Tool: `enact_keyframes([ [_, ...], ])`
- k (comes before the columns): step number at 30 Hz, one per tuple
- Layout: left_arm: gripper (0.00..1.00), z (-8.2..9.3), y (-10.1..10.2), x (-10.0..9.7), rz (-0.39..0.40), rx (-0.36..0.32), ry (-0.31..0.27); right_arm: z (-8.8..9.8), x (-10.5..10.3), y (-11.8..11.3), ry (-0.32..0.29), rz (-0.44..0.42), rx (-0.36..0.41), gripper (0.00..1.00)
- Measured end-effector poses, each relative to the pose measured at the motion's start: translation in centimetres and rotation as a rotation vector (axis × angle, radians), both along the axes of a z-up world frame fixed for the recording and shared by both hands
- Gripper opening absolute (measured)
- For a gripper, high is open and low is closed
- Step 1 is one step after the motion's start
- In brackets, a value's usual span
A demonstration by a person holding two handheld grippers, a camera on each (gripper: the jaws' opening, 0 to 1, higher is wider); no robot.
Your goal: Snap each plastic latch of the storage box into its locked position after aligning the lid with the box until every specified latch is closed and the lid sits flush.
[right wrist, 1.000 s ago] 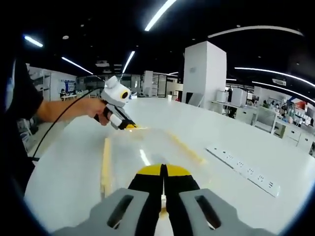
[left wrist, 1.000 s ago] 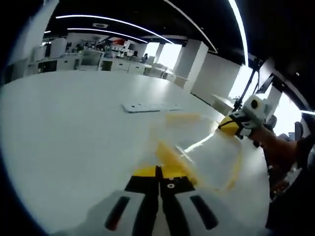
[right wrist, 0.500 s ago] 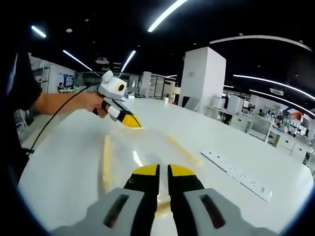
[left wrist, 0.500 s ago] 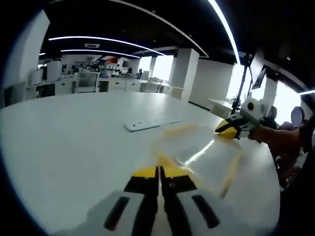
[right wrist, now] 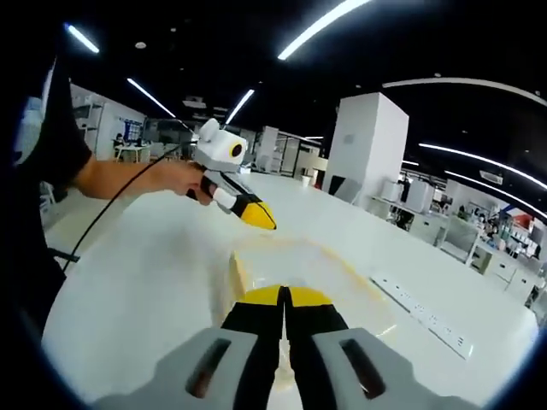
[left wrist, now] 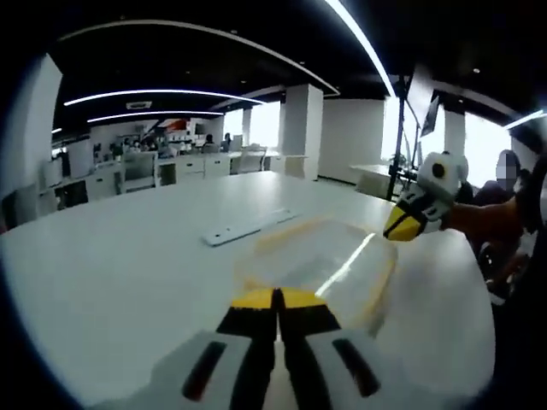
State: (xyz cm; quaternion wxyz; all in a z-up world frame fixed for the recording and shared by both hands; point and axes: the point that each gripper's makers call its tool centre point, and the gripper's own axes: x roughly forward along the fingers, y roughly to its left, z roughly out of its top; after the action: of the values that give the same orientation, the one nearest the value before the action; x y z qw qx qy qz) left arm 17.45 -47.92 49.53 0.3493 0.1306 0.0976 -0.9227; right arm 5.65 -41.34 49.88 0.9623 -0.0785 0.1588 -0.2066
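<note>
**On the white counter: clear storage box between both tongs**

On the white counter [left wrist: 102,282] the clear storage box [left wrist: 316,269] with yellow rim lies just beyond the left tongs [left wrist: 275,298], whose jaws are pressed together, nothing seen between them. A white power strip [left wrist: 248,226] lies beyond the box, apart from it. Right tongs [right wrist: 285,296] likewise closed tight at the box's [right wrist: 295,265] near edge. Right gripper view adds the left tongs [right wrist: 256,215] raised above the box's far side, hand [right wrist: 184,178] and cable behind; power strip [right wrist: 427,314] at right. Latches too blurred to tell.

Clear storage box [left wrist: 320,260] with yellow rim on white table [left wrist: 111,273]; black, yellow-tipped jaws.
</note>
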Motion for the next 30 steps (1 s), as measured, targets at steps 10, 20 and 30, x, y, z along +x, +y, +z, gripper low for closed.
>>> enact_keyframes([
  [10,0.00,-0.6,-0.6,-4.1,-0.075,-0.012,0.006,-2.6,2.1,3.0,0.140,0.036,-0.028,0.00],
  [20,0.01,-0.7,-1.1,-5.8,-0.090,-0.015,0.039,-4.4,3.1,2.9,0.219,0.001,-0.077,0.00],
  [30,0.01,-0.8,-1.8,-6.9,-0.103,-0.043,0.060,-5.0,4.0,2.3,0.299,-0.064,-0.170,0.00],
])
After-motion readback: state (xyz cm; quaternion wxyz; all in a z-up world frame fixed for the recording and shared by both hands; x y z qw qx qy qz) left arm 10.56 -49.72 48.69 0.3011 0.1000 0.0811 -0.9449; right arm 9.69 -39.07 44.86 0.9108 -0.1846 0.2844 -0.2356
